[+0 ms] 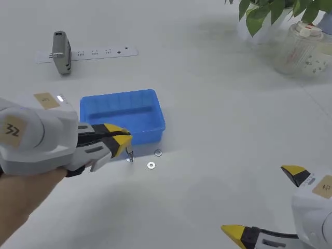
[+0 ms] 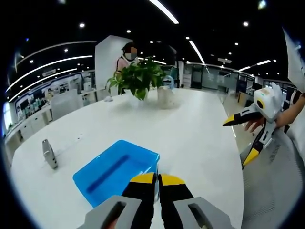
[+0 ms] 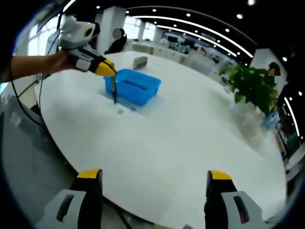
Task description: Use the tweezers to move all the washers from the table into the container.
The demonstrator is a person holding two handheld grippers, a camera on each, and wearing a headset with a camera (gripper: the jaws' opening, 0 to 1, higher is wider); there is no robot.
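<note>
My left gripper (image 1: 124, 136) is shut on the metal tweezers (image 1: 129, 154), whose tips point down at the table just in front of the blue container (image 1: 124, 111). Two small washers (image 1: 158, 152) (image 1: 151, 165) lie on the white table right of the tweezer tips. In the right gripper view the tweezers (image 3: 114, 93) hang in front of the container (image 3: 136, 86), with the washers (image 3: 120, 112) close by. My right gripper (image 1: 253, 198) is at the near right, open and holding nothing, well away from the washers. The left gripper view has its shut jaws above the container (image 2: 114, 169).
A white power strip (image 1: 88, 53) with a grey adapter (image 1: 61, 52) lies at the far left. At the far right corner stand a potted plant (image 1: 270, 10) and a glass jar (image 1: 303, 49). The table edge is near my right gripper (image 3: 153, 175).
</note>
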